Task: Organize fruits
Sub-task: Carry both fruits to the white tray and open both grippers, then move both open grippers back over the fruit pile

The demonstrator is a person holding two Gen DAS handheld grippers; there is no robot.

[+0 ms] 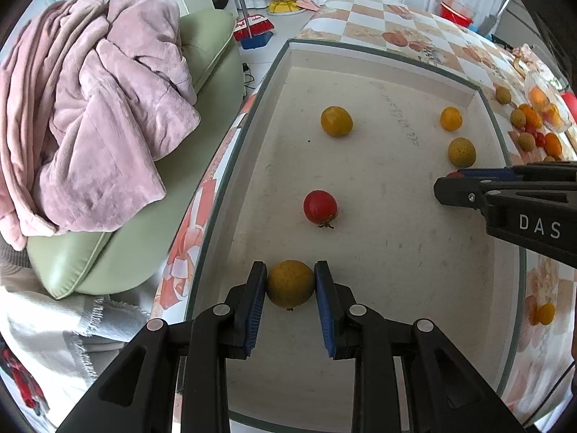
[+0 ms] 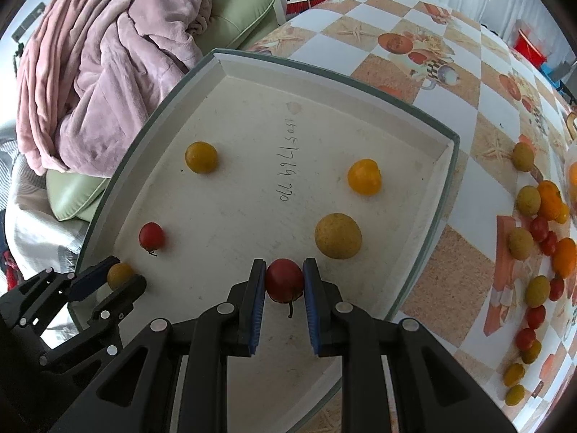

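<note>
- Standing by the table, I saw the left gripper pinching a brownish-yellow fruit between its blue pads at the tray's 6 o'clock edge in its own view.
- The right gripper was clamped on a red tomato, just at 7 o'clock of a larger speckled fruit.
- Both seemed to be held low over the tray for placing, spaced apart from the other fruits.
- Loose fruits waited on the checkered tablecloth toward 3 o'clock.

White letters "DAS" stand on the right claw. Handwritten digits on the tray floor, near its middle, are unclear.
</note>
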